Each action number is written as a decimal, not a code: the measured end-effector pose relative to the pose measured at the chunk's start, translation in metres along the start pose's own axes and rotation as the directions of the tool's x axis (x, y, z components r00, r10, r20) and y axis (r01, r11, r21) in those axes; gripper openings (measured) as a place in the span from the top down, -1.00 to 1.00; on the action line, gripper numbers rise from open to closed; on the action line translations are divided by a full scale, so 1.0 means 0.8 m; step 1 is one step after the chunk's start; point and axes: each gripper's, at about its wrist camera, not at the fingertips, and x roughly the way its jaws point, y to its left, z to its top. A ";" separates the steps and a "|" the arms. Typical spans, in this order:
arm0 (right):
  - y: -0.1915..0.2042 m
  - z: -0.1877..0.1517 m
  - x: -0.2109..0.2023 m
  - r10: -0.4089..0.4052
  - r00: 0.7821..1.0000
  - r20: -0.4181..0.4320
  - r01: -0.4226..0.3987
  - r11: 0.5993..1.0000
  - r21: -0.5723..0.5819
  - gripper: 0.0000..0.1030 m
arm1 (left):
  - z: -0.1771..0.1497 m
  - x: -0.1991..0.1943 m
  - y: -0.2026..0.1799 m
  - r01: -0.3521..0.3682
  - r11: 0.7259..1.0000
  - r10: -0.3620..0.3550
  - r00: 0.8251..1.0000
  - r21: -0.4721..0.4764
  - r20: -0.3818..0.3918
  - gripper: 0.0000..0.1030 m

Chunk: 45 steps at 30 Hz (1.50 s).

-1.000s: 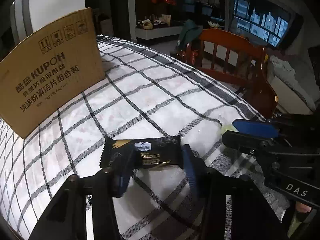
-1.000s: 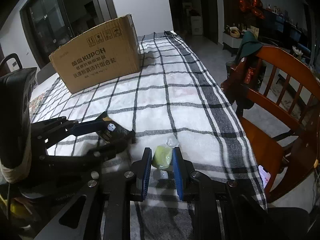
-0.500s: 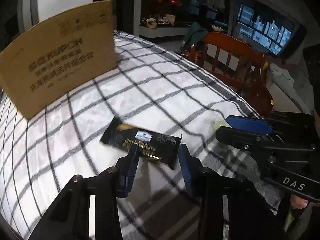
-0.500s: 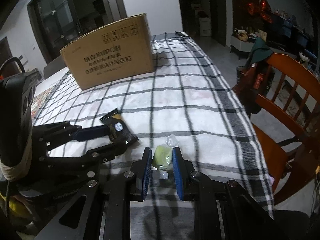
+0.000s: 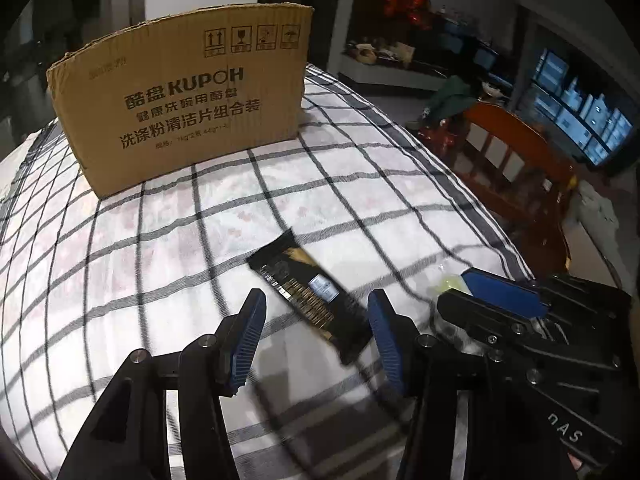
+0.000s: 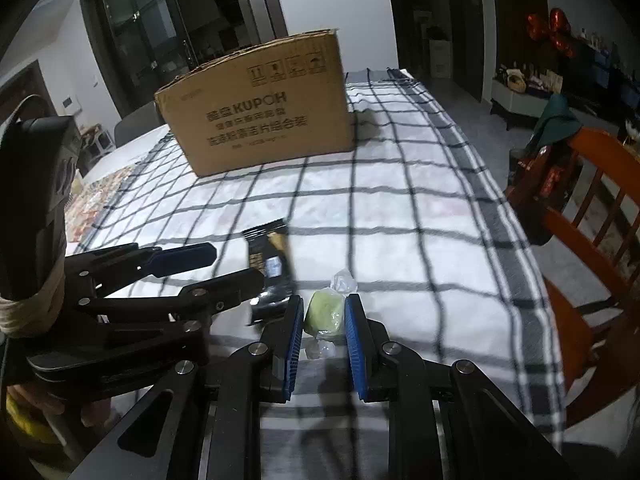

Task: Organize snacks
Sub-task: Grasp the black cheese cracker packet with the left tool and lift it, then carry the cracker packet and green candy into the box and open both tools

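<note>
From the left wrist, your left gripper [image 5: 316,332] has just been widening, its jaws apart and clear of the black foil cracker packet [image 5: 310,294], so centre before closing across its long axis, which slants toward the brown cardboard box [image 5: 188,108]; from the right wrist, your right gripper [image 6: 322,326] clamps the pale green wrapped sweet [image 6: 325,314], nearer you than that box.

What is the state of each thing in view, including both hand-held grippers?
Left hand-held gripper: jaws just opened, pads clear of the cracker packet.
Black cracker packet: sealed, flat on the tablecloth, diagonal between the left jaws.
Right hand-held gripper: shut on the green wrapped snack.
Green wrapped snack: wrapped, held.
Cardboard box: upright, top open.
Checked tablecloth: spread flat.
</note>
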 end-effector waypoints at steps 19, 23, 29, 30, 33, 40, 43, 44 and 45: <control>-0.035 0.013 0.019 0.036 0.999 0.026 -0.038 0.996 0.077 0.56 | 0.006 0.048 -0.018 -0.234 0.965 0.230 0.972 -0.120 -0.050 0.16; -0.034 0.011 0.024 0.046 0.999 0.011 -0.047 0.995 0.085 0.56 | 0.004 0.045 -0.015 -0.208 0.971 0.204 0.978 -0.119 -0.044 0.25; -0.024 0.011 0.023 0.041 0.999 0.003 -0.041 0.996 0.078 0.56 | 0.001 0.030 -0.007 -0.168 0.979 0.168 0.986 -0.114 -0.013 0.29; -0.022 0.012 0.022 0.042 0.999 0.005 -0.042 0.996 0.077 0.56 | 0.001 0.024 -0.006 -0.162 0.981 0.163 0.987 -0.110 0.000 0.29; -0.017 0.015 0.015 0.046 0.999 0.015 -0.047 0.996 0.072 0.56 | 0.002 0.008 -0.003 -0.143 0.984 0.146 0.989 -0.108 0.028 0.29; -0.002 0.031 -0.004 0.032 0.999 0.043 -0.034 0.999 0.034 0.56 | 0.009 -0.027 0.003 -0.130 0.988 0.139 0.985 -0.084 0.102 0.29; 0.005 0.042 -0.008 0.035 0.998 0.049 -0.036 0.999 0.014 0.56 | 0.016 -0.039 0.007 -0.132 0.988 0.142 0.980 -0.074 0.140 0.30; 0.008 0.047 -0.009 0.038 0.998 0.052 -0.038 0.999 0.008 0.56 | 0.019 -0.044 0.009 -0.133 0.988 0.143 0.978 -0.072 0.152 0.30; 0.010 0.050 -0.011 0.042 0.998 0.055 -0.042 0.999 0.004 0.56 | 0.023 -0.049 0.012 -0.131 0.989 0.141 0.977 -0.070 0.162 0.30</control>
